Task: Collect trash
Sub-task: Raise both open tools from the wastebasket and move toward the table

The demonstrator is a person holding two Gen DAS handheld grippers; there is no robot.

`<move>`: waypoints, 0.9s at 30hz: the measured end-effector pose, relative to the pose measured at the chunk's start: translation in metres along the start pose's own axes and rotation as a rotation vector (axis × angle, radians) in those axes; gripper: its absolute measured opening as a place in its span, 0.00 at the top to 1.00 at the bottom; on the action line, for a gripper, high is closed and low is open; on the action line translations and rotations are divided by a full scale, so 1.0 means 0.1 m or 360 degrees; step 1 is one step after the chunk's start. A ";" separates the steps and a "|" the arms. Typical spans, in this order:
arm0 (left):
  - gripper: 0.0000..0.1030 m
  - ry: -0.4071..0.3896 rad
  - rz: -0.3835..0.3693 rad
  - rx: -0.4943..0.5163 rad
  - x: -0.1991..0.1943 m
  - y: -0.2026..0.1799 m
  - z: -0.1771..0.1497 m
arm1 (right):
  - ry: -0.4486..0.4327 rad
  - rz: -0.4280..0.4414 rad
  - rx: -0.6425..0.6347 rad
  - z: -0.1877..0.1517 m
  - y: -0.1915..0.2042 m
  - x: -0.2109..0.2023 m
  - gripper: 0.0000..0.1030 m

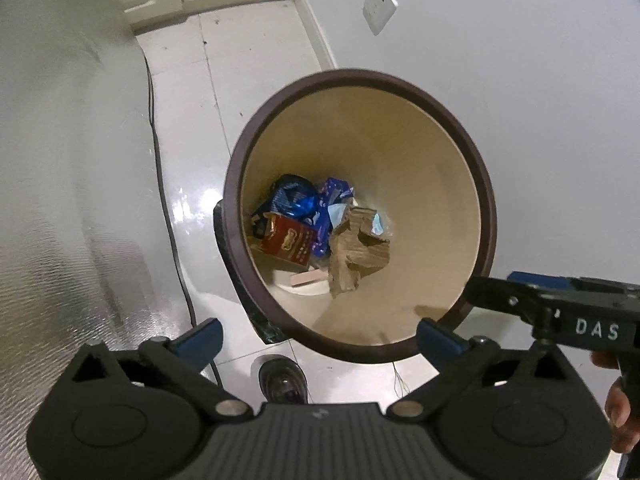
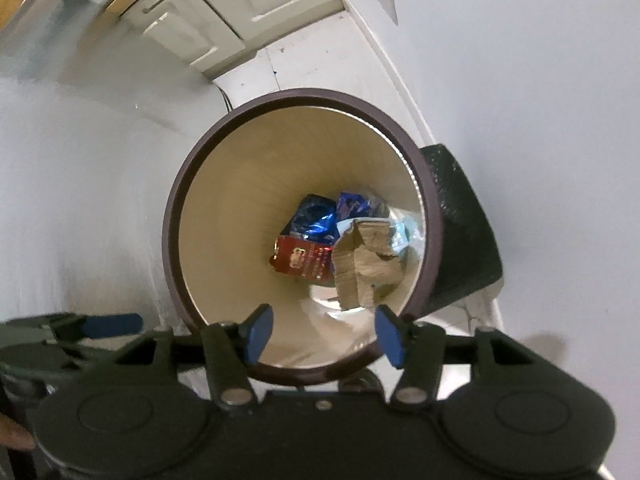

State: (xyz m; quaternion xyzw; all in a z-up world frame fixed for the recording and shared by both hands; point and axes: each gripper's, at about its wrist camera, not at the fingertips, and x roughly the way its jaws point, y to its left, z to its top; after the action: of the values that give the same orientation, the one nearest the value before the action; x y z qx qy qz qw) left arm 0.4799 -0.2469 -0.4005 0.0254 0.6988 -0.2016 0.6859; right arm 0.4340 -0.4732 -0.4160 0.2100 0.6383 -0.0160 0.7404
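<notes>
A round trash bin with a dark brown rim (image 1: 490,216) and cream inside stands on the floor below both grippers; it also shows in the right wrist view (image 2: 170,216). At its bottom lie crumpled brown cardboard (image 1: 358,252) (image 2: 366,268), a red packet (image 1: 290,244) (image 2: 304,262) and blue foil wrappers (image 1: 298,202) (image 2: 314,216). My left gripper (image 1: 320,338) is open and empty above the bin's near rim. My right gripper (image 2: 324,334) is open and empty over the bin mouth; it enters the left wrist view from the right (image 1: 496,286).
White tiled floor (image 1: 192,92) with a black cable (image 1: 160,168) along it. A white wall with a socket (image 1: 379,7) is to the right. Cream cabinets (image 2: 240,4) stand at the back. A black shoe (image 1: 283,380) is below the bin. A dark bag (image 2: 460,224) hangs beside the bin.
</notes>
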 end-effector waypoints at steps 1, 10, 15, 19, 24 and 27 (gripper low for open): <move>0.00 -0.0010 0.0005 -0.0007 -0.05 0.00 -0.01 | -0.0012 -0.0007 -0.0011 -0.02 0.00 -0.04 0.41; 0.00 -0.0151 0.0019 -0.0069 -0.58 0.04 -0.19 | -0.0126 -0.0028 -0.0139 -0.20 0.08 -0.48 0.22; 0.00 -0.0233 0.0026 -0.0094 -0.85 0.03 -0.30 | -0.0229 -0.0053 -0.0183 -0.27 0.14 -0.74 0.15; 0.00 -0.0283 0.0039 -0.0096 -1.03 0.02 -0.41 | -0.0298 -0.0086 -0.0234 -0.34 0.18 -0.94 0.06; 0.00 -0.0350 0.0063 -0.0102 -1.25 0.01 -0.58 | -0.0356 -0.0152 -0.0324 -0.44 0.25 -1.15 0.00; 0.00 -0.0397 0.0066 -0.0114 -1.36 0.02 -0.66 | -0.0389 -0.0160 -0.0343 -0.49 0.27 -1.27 0.00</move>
State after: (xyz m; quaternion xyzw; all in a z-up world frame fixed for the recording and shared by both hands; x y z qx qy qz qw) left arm 0.4259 -0.1917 -0.2706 -0.0099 0.6142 -0.1637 0.7719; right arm 0.3726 -0.4637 -0.2917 0.0938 0.5511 -0.0099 0.8291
